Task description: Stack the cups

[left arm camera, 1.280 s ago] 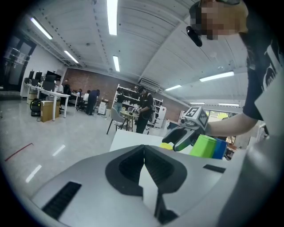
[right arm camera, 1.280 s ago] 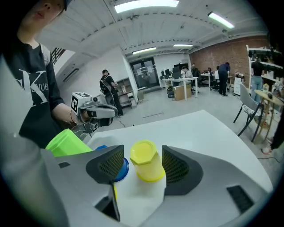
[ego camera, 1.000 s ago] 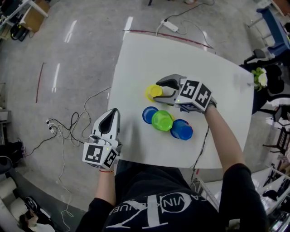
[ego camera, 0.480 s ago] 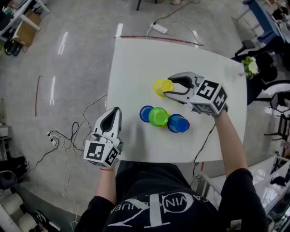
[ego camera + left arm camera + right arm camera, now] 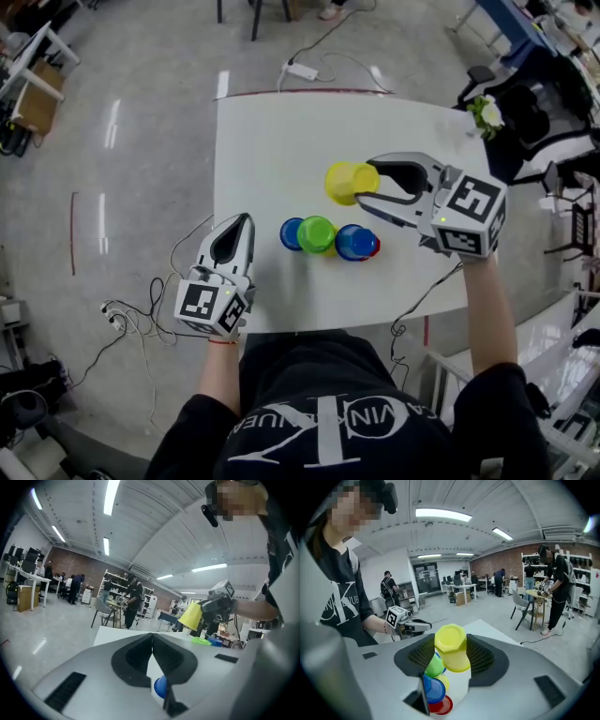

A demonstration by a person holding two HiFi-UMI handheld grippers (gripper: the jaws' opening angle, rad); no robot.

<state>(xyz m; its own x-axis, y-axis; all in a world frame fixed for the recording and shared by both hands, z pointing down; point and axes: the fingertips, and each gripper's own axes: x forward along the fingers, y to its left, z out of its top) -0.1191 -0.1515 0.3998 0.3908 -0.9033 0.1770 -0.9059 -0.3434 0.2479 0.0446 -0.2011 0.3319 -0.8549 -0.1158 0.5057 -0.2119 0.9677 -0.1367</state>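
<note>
My right gripper (image 5: pixel 367 187) is shut on a yellow cup (image 5: pixel 347 181), held upside down and tilted, in the air above the white table (image 5: pixel 272 141). The right gripper view shows the same yellow cup (image 5: pixel 451 652) pinched between the pads. Below it a row of cups stands on the table: a blue cup (image 5: pixel 292 232), a green cup (image 5: pixel 317 234) on a yellow one, another blue cup (image 5: pixel 354 242) and a red one (image 5: pixel 374 247). At the table's near left edge my left gripper (image 5: pixel 236 230) is shut and empty, pointing towards the row.
A power strip (image 5: pixel 302 70) and cables (image 5: pixel 178 253) lie on the floor round the table. A small plant (image 5: pixel 486 113) stands at the table's far right corner. Chairs and desks stand to the right. People stand in the background of both gripper views.
My right gripper has lifted the yellow cup off the table and carried it to the right, over the row of cups. My left gripper has hardly moved.
</note>
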